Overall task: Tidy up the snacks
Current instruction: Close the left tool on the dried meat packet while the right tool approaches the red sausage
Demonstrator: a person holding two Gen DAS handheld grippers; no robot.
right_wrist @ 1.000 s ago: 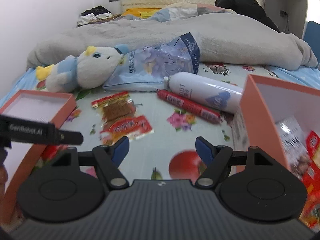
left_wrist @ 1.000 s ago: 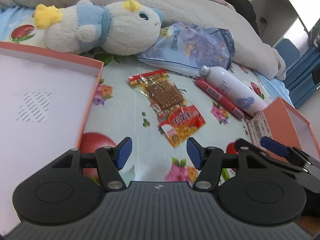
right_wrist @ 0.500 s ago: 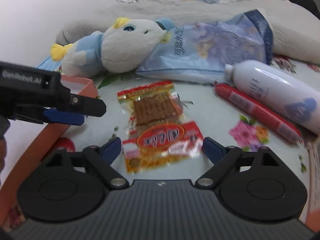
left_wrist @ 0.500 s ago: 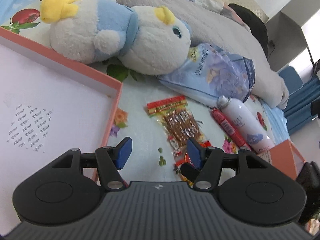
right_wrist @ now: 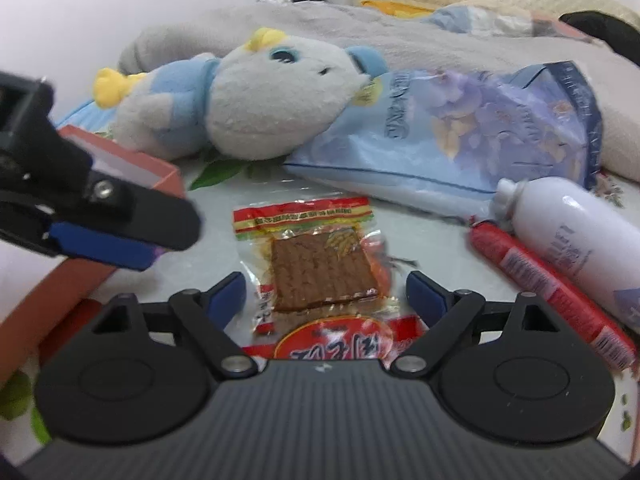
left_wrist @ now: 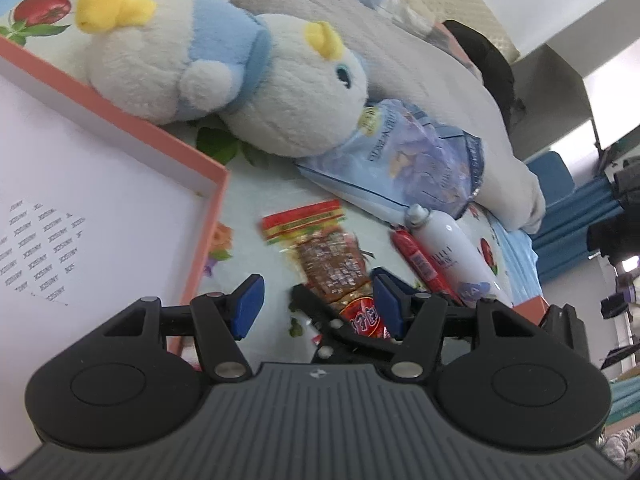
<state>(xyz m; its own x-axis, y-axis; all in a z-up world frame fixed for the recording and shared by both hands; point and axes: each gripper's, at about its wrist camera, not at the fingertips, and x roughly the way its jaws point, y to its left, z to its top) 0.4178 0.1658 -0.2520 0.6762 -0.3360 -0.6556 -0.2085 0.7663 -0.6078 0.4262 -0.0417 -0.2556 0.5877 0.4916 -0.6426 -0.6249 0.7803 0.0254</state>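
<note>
A clear-and-red snack packet (right_wrist: pixel 320 268) with a brown slab inside lies flat on the floral bedsheet; it also shows in the left wrist view (left_wrist: pixel 328 260). My right gripper (right_wrist: pixel 326 298) is open, its jaws standing either side of the packet's near half, low over it. My left gripper (left_wrist: pixel 318 306) is open and empty, just left of the packet; its finger shows in the right wrist view (right_wrist: pixel 120 220). A red sausage stick (right_wrist: pixel 548 284), a white bottle (right_wrist: pixel 576 236) and a blue chip bag (right_wrist: pixel 460 136) lie to the right.
A plush toy (right_wrist: pixel 248 100) lies behind the snacks, against the chip bag. An open orange box lid (left_wrist: pixel 100 200) with a white inside lies at the left. A grey duvet (left_wrist: pixel 360 32) covers the back of the bed. The corner of another orange box (left_wrist: pixel 532 306) sits at the right.
Both grippers moved forward and lower toward the snack packet. The right gripper's jaws now straddle the packet's near half. The left gripper swung left, beside the orange lid.
</note>
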